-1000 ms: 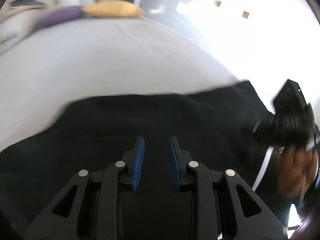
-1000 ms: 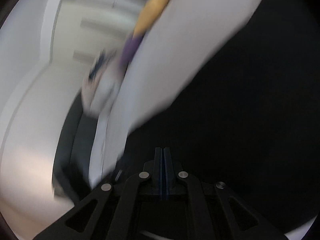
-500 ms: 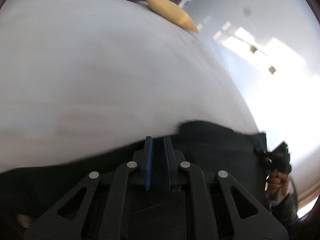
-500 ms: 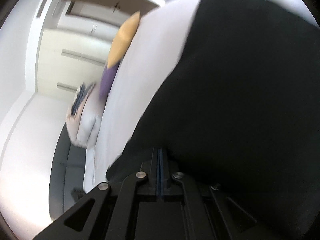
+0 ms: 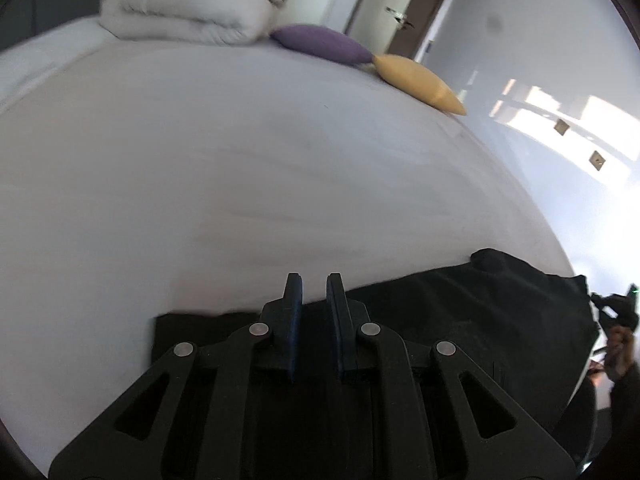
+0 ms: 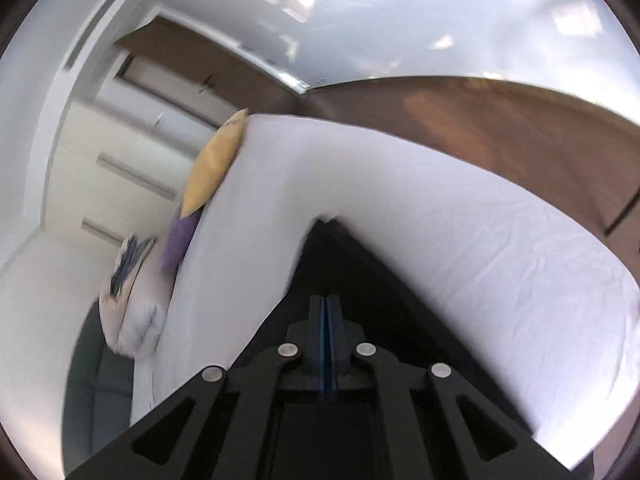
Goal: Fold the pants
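Black pants (image 5: 460, 320) lie on a white bed (image 5: 240, 184), along its near edge. My left gripper (image 5: 314, 284) hovers over the pants' far edge with its blue-padded jaws a small gap apart and nothing between them. My right gripper (image 6: 325, 304) has its jaws pressed together; black cloth of the pants (image 6: 340, 256) lies right under and ahead of the tips, and I cannot tell whether any is pinched. The right gripper also shows at the pants' right end in the left wrist view (image 5: 616, 312).
A folded white duvet (image 5: 188, 12), a purple cushion (image 5: 324, 44) and a yellow cushion (image 5: 416, 80) lie at the bed's far end. White closet doors (image 6: 116, 160) and wooden floor (image 6: 500, 128) lie beyond the bed.
The left jaws closed half a second ago and have opened slightly again, now at the pants' far edge. The right gripper stayed shut and swung, so more bed shows.
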